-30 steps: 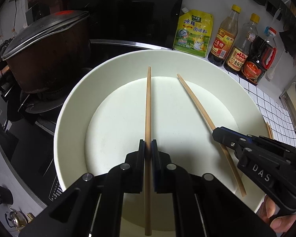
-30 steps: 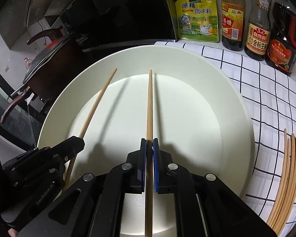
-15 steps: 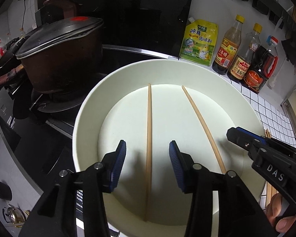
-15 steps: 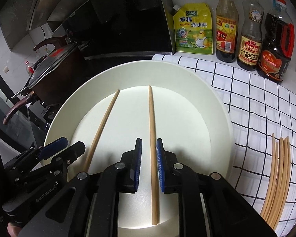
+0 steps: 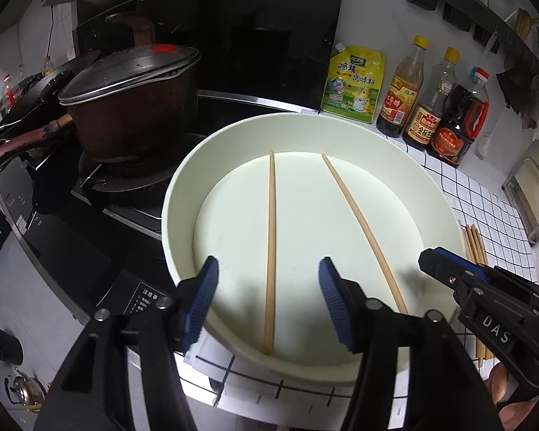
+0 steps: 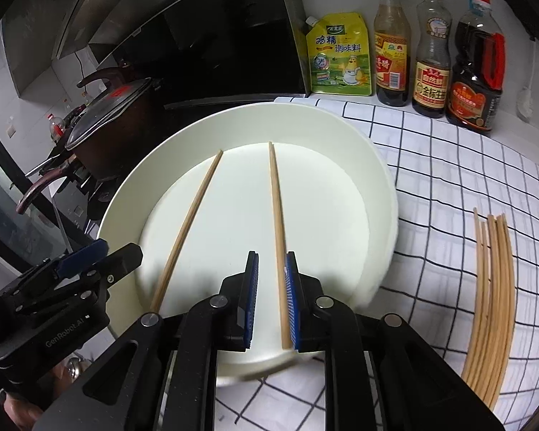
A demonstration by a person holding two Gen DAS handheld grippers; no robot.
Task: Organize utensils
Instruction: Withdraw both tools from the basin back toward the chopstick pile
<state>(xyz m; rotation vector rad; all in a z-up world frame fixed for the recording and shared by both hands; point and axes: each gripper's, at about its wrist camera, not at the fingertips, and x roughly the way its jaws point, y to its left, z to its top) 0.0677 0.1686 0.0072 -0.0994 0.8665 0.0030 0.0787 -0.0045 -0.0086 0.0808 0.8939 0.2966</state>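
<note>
- chopsticks are the business here: two are laid apart in the white bowl (image 5: pixel 183 194), one to the left (image 5: pixel 270 251) and one to the right (image 5: pixel 359 226), both flat on its floor.
- a bundle of loose chopsticks (image 6: pixel 492 287) is seen on the checked cloth (image 6: pixel 449 165), well apart from the bowl on its right side.
- the left gripper (image 5: pixel 269 301) is spread wide and its jaws are opening; the left chopstick lies between the pads, untouched.
- the right gripper (image 6: pixel 271 298) is parted only narrowly; the right chopstick runs between its pads, close against one, but no pinch is judged.
- so far, two chopsticks are judged placed; the bundle on the cloth is judged left to move.
- bottles (image 6: pixel 431 54) and a yellow pouch (image 6: pixel 341 57) are lined up against the wall, clear of the work.
</note>
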